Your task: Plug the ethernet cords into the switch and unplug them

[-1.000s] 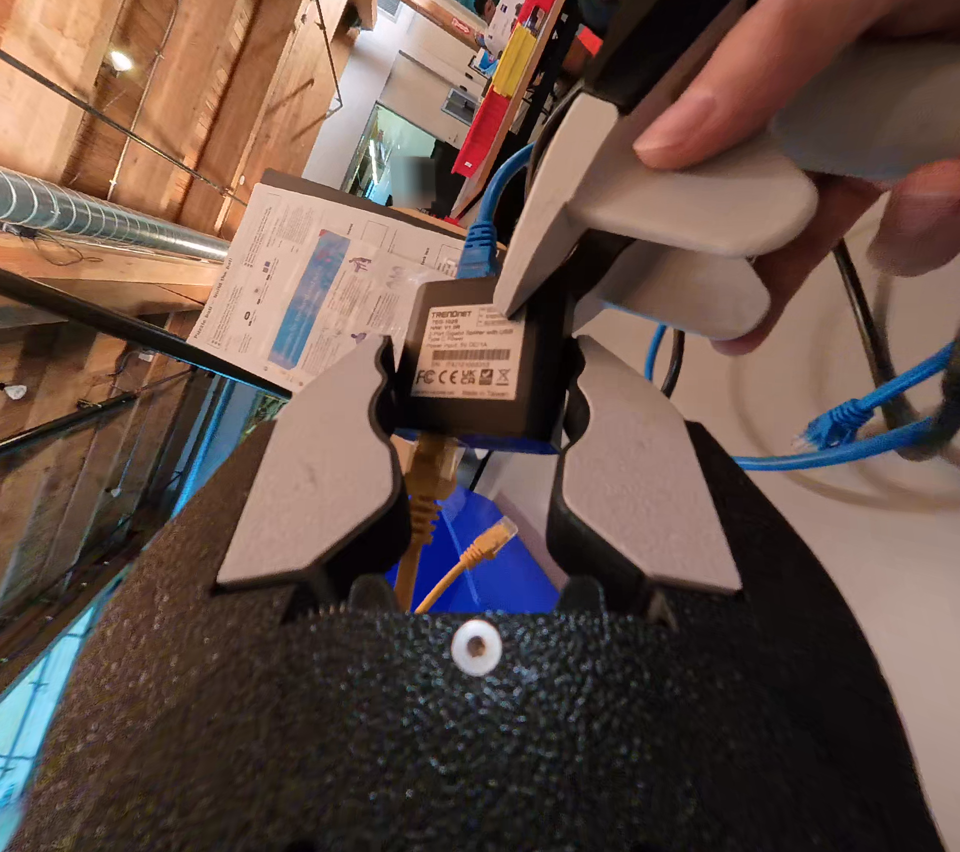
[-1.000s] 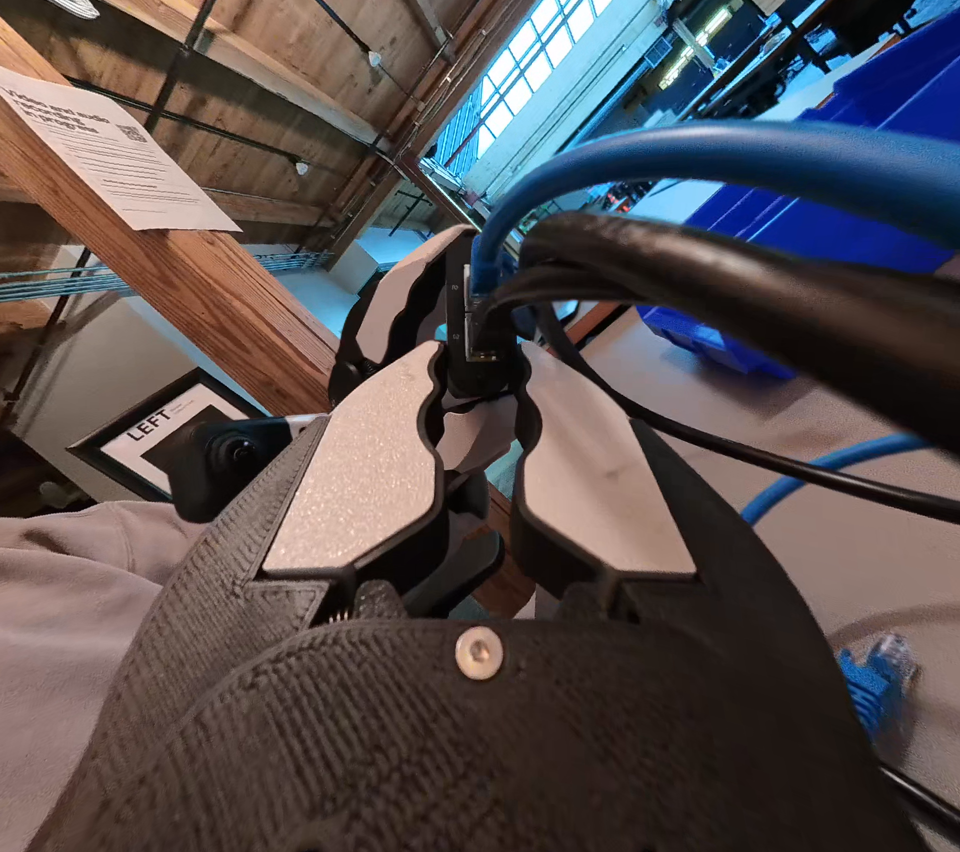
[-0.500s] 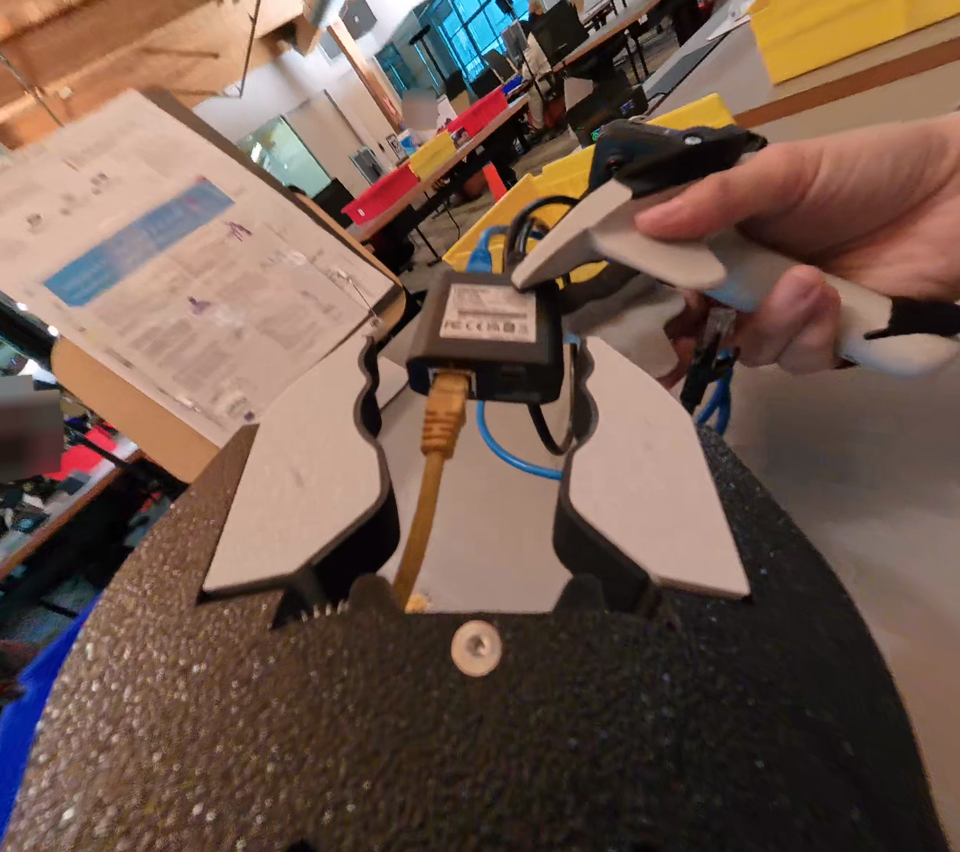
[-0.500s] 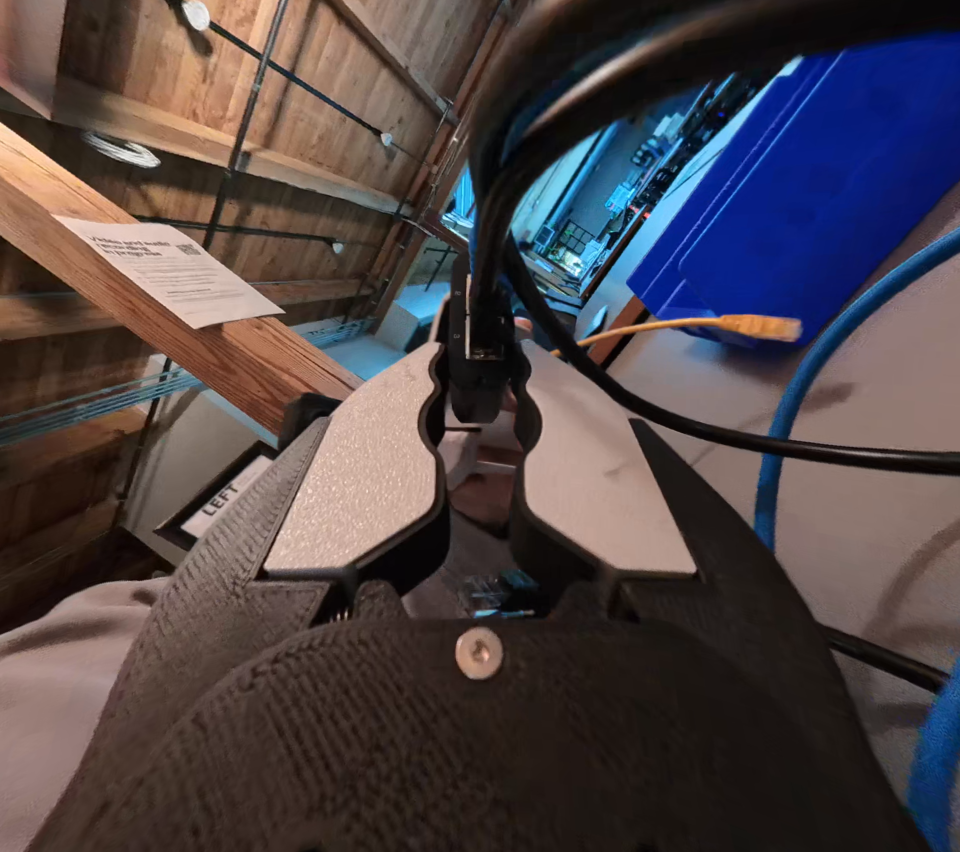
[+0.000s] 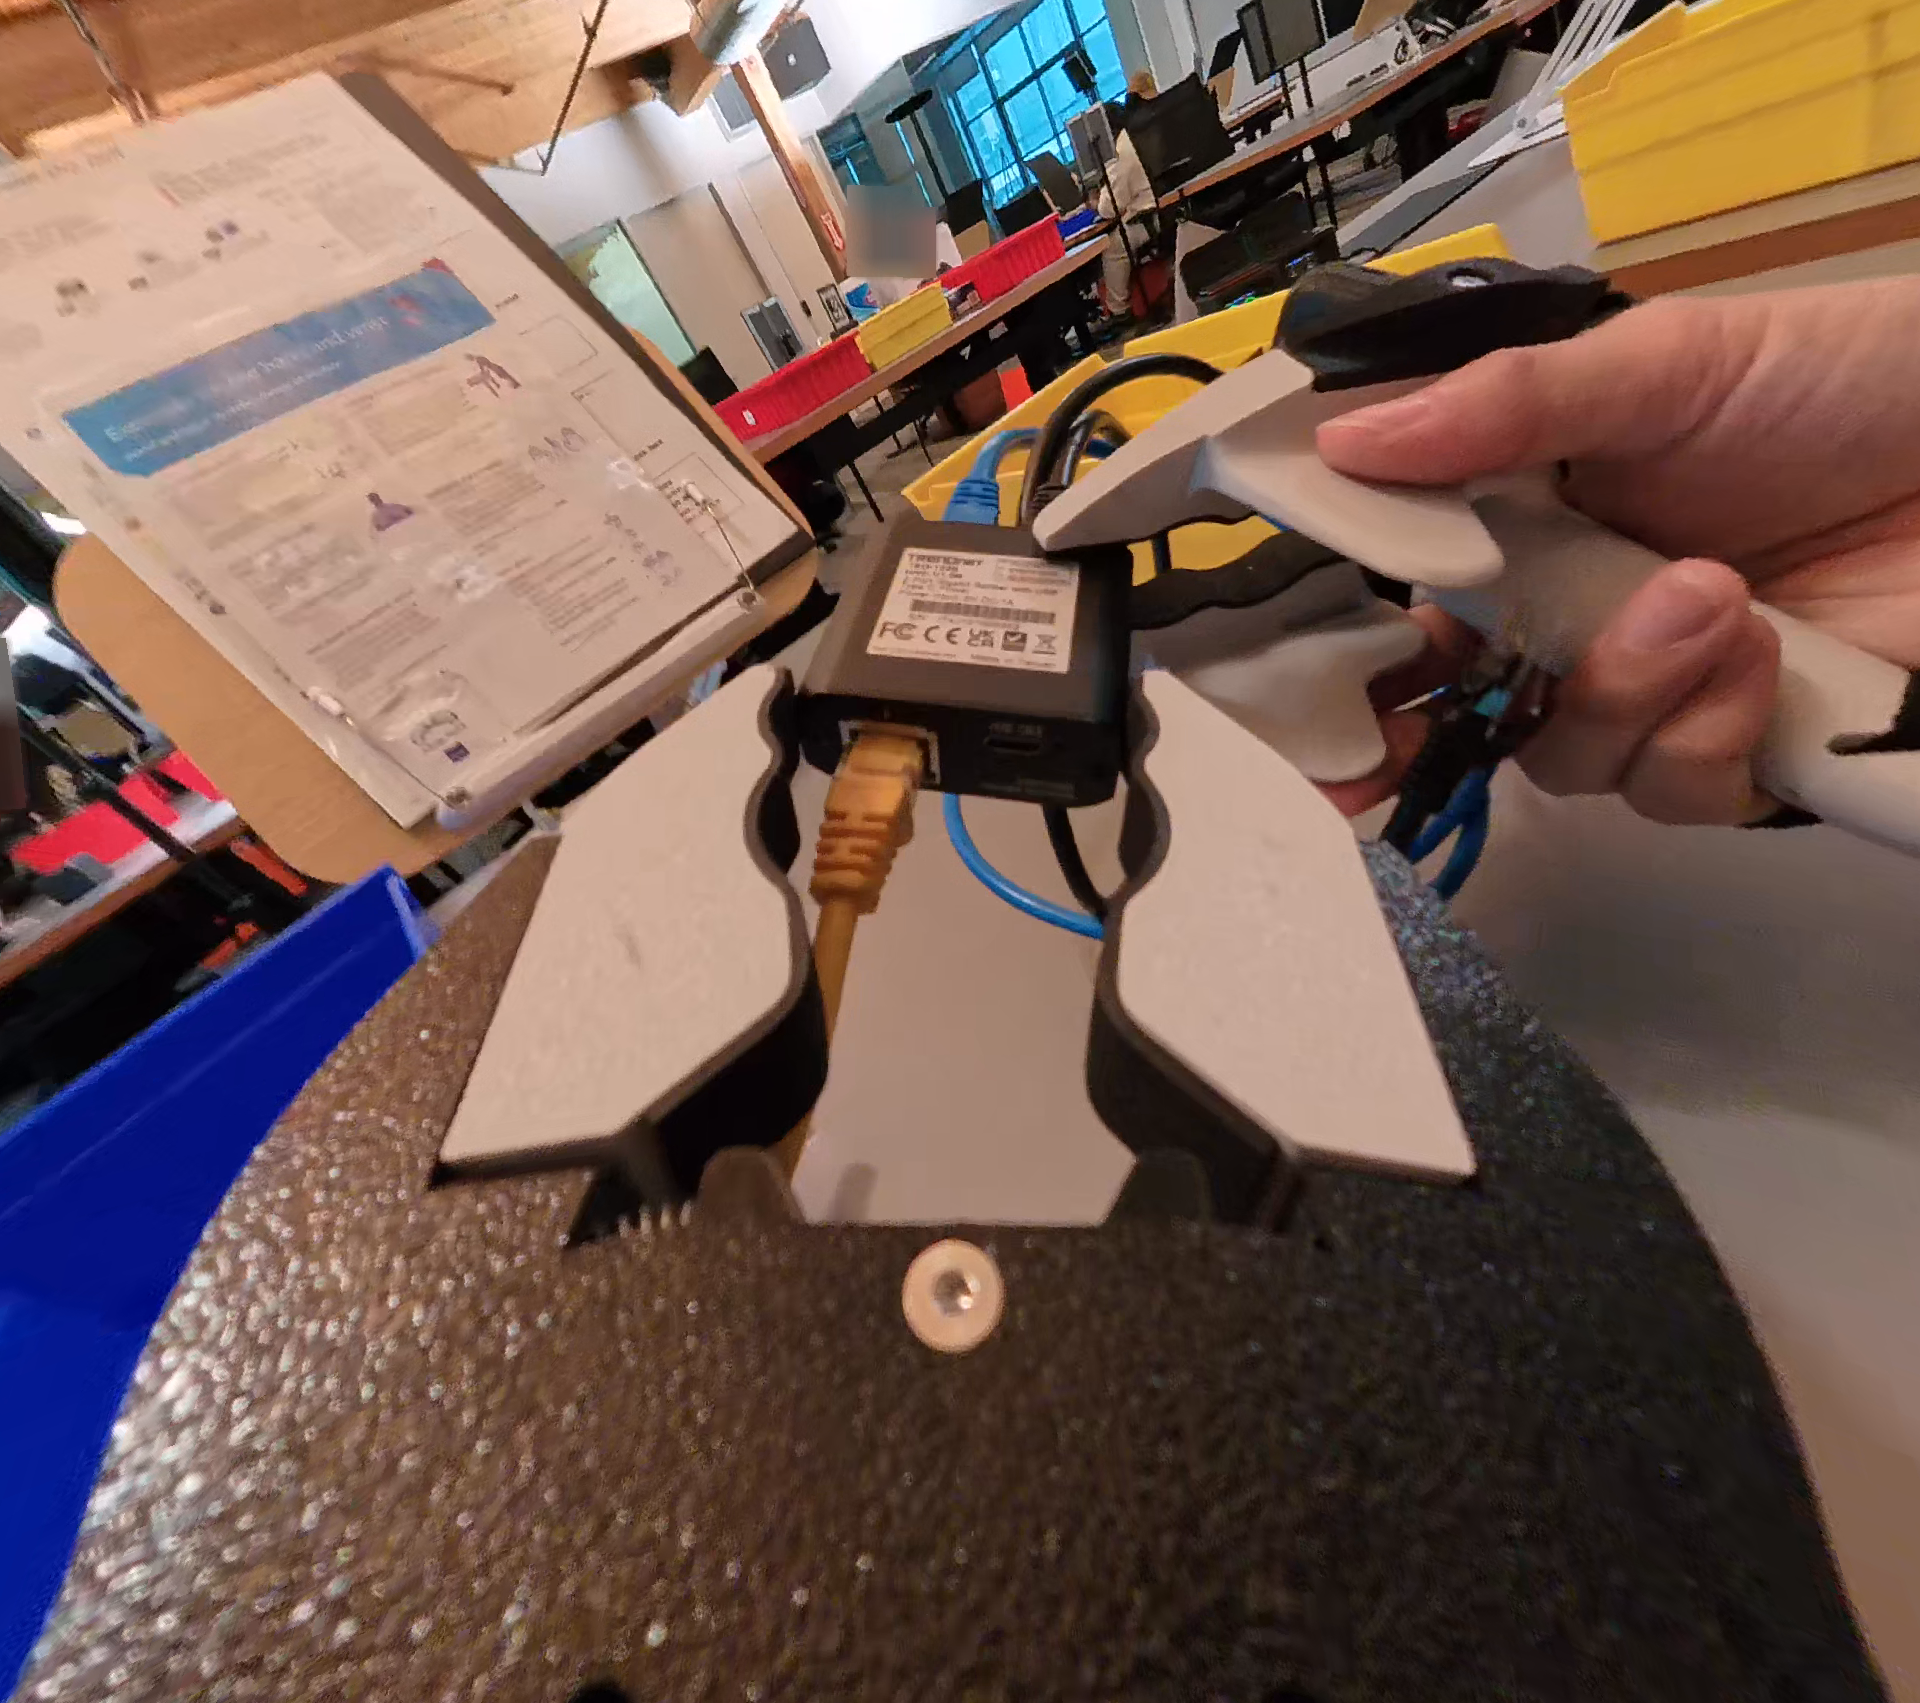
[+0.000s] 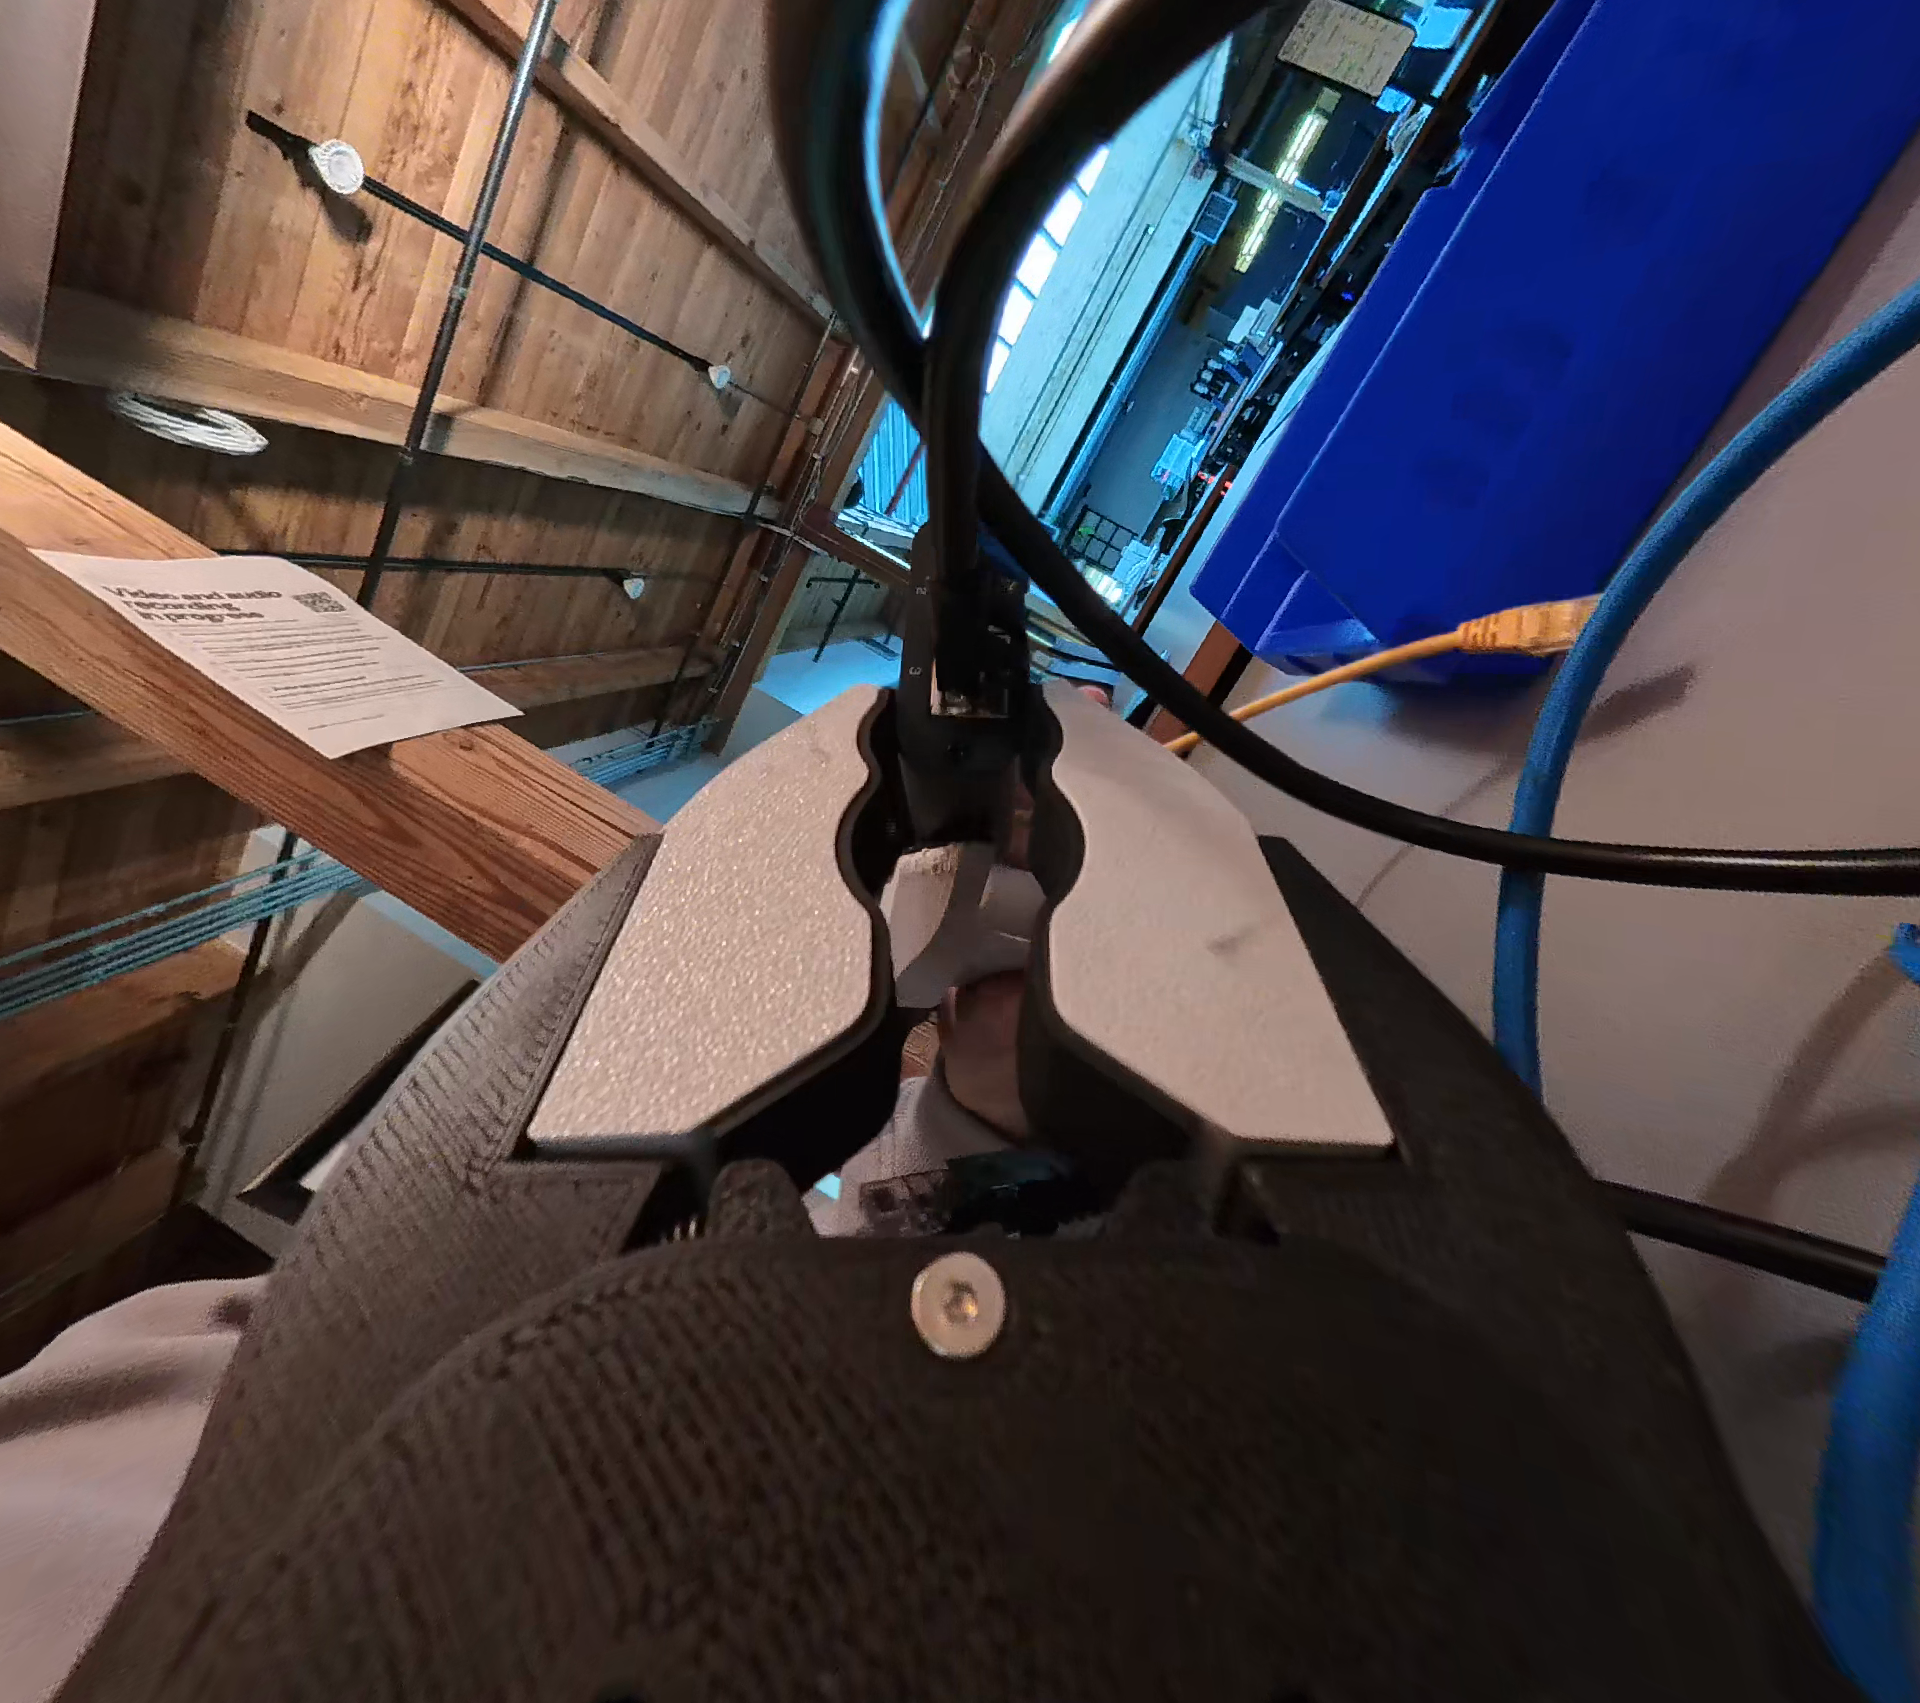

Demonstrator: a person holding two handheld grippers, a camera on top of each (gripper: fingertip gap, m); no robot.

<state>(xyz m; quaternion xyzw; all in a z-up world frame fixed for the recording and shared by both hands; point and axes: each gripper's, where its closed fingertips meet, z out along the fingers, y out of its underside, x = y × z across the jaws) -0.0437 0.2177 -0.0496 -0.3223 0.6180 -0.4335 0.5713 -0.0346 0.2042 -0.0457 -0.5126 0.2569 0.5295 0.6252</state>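
The switch [image 5: 971, 666] is a small black box with a white label on its upturned face, held up off the grey table [image 5: 1714, 1082] between the two tools. A yellow cord [image 5: 862, 822] is plugged into the left port of its near side; beside that port on the right sits a smaller empty socket. At the far side a blue cord [image 5: 982, 500] and a black cord [image 5: 1081, 427] enter it, and their slack loops down under the box.

The left gripper [image 5: 961, 718] stands wide apart, its grey fingers [image 5: 665, 926] flanking the switch at its near corners; whether the tips press the box cannot be told. The right gripper [image 6: 961, 780] is clamped on the switch [image 6: 961, 718] across its thin dimension, top and bottom, and a hand [image 5: 1662, 531] squeezes its handle.

In the right wrist view the black cord [image 6: 1351, 832] sweeps in a big loop close to the lens, the blue cord [image 6: 1558, 822] trails over the table to the right, and a loose yellow plug [image 6: 1522, 625] lies farther off before a blue bin [image 6: 1558, 354]. To the left of the switch stands a board with a printed sheet [image 5: 343, 448].
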